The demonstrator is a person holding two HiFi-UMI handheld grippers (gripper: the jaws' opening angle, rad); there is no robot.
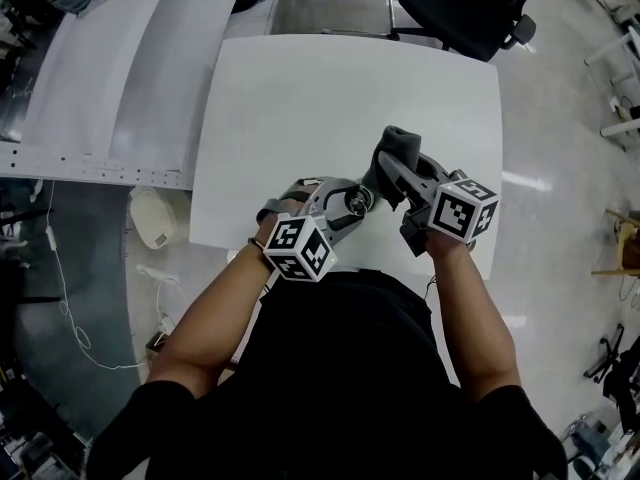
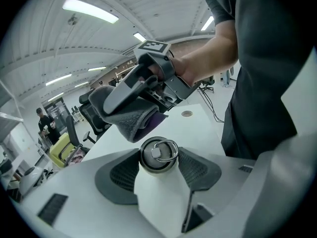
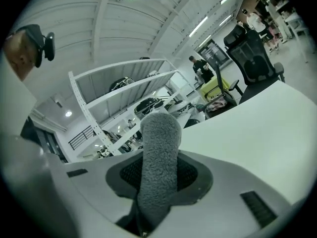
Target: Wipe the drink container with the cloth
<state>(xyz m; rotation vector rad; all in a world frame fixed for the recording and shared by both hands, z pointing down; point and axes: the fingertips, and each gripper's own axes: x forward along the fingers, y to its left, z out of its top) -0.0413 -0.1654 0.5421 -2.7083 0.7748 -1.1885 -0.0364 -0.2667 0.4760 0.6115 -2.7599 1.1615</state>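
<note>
The drink container point(image 1: 357, 200), a white bottle with a steel lid and ring, lies sideways in my left gripper point(image 1: 345, 206) over the near edge of the white table point(image 1: 330, 98). In the left gripper view the jaws are shut on the bottle point(image 2: 162, 192), lid point(image 2: 158, 154) pointing away. My right gripper point(image 1: 397, 171) is shut on a folded grey cloth point(image 1: 402, 144) just right of the lid. The left gripper view shows that cloth point(image 2: 130, 119) hanging just above the lid, apart from it. In the right gripper view the cloth point(image 3: 158, 157) stands up between the jaws of the right gripper point(image 3: 158, 177).
A black office chair point(image 1: 470, 8) stands past the table's far right corner. Long white panels point(image 1: 100, 68) lie to the left. A white object point(image 1: 155, 218) and cables point(image 1: 70, 298) are on the floor by the table's near left corner.
</note>
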